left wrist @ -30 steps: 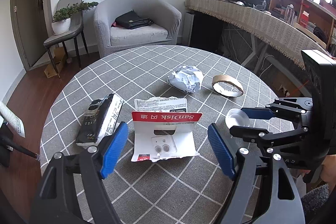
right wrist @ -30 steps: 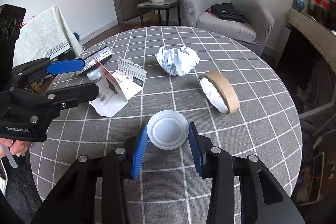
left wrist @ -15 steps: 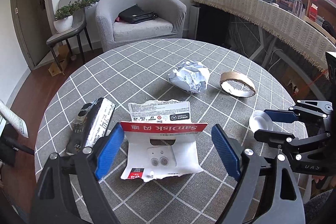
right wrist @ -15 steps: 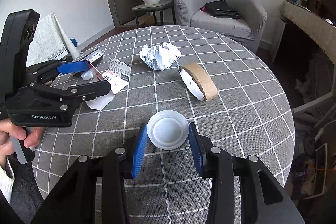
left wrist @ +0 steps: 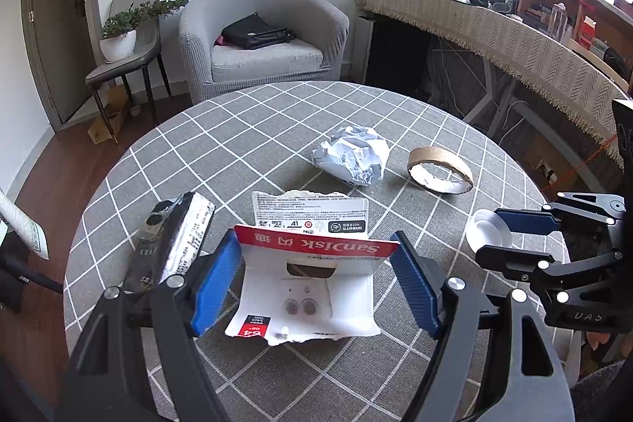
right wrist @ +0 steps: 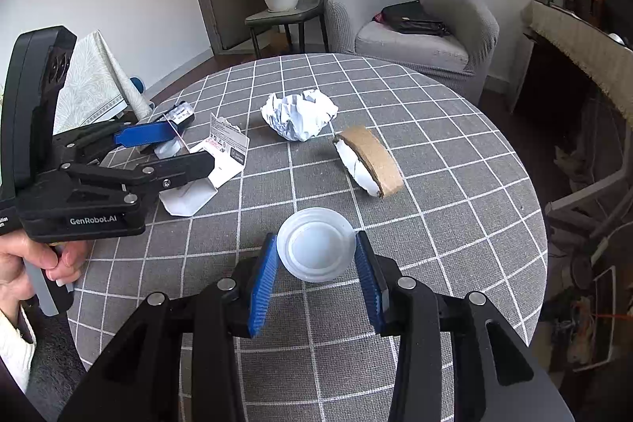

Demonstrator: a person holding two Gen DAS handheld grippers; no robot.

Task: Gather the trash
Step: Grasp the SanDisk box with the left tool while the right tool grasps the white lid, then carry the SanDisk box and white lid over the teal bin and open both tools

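Observation:
A torn red-and-white SanDisk card package (left wrist: 308, 287) stands folded on the grey checked round table (left wrist: 237, 153). My left gripper (left wrist: 315, 239) straddles it and its jaws are closing, with the blue pads (left wrist: 215, 279) right at the edges of the red flap and no squeeze showing. My right gripper (right wrist: 315, 240) is shut on a white plastic lid (right wrist: 316, 252), also seen as the lid (left wrist: 488, 230) at the right of the left wrist view. A crumpled paper ball (left wrist: 352, 159), a cardboard tape core (left wrist: 440, 171) and a black-and-silver wrapper (left wrist: 174, 240) lie on the cloth.
A grey armchair (left wrist: 261, 42) with a black bag and a chair bearing a potted plant (left wrist: 118, 38) stand beyond the table. A long draped counter (left wrist: 514, 38) runs along the right. A person's hand (right wrist: 23, 260) holds the left gripper's handle.
The left gripper has come in over the card package and its pads have drawn in to the flap's edges. The right gripper has kept hold of the lid.

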